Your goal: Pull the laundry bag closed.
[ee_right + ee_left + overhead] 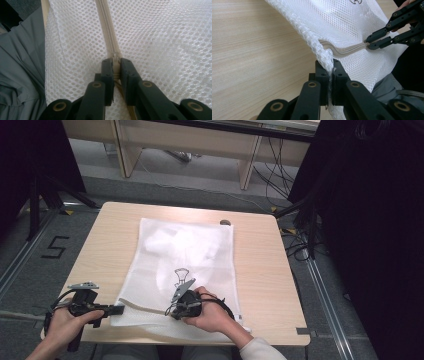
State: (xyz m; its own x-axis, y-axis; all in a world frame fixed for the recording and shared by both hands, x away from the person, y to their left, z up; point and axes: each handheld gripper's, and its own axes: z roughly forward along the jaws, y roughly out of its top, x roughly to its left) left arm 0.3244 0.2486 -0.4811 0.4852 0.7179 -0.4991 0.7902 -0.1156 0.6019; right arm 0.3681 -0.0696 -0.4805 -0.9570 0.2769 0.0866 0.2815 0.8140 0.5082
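A white mesh bag (182,270) lies flat on the table (260,280). At its near edge, the left gripper (331,68) pinches the bag's corner, likely to anchor it, while the right gripper (115,65) clamps the zipper (108,27), probably to slide it. A floor marking (54,247) reads "5".

I see a white, rectangular mesh laundry bag (182,270) lying flat across the middle of the light wooden table (260,270), with something white showing faintly through the netting at its far end. A beige zipper (109,30) runs along the near edge. My left gripper (330,72) is clamped on the bag's near-left corner, which is lifted and puckered; my right gripper (115,65) is closed on the zipper pull.
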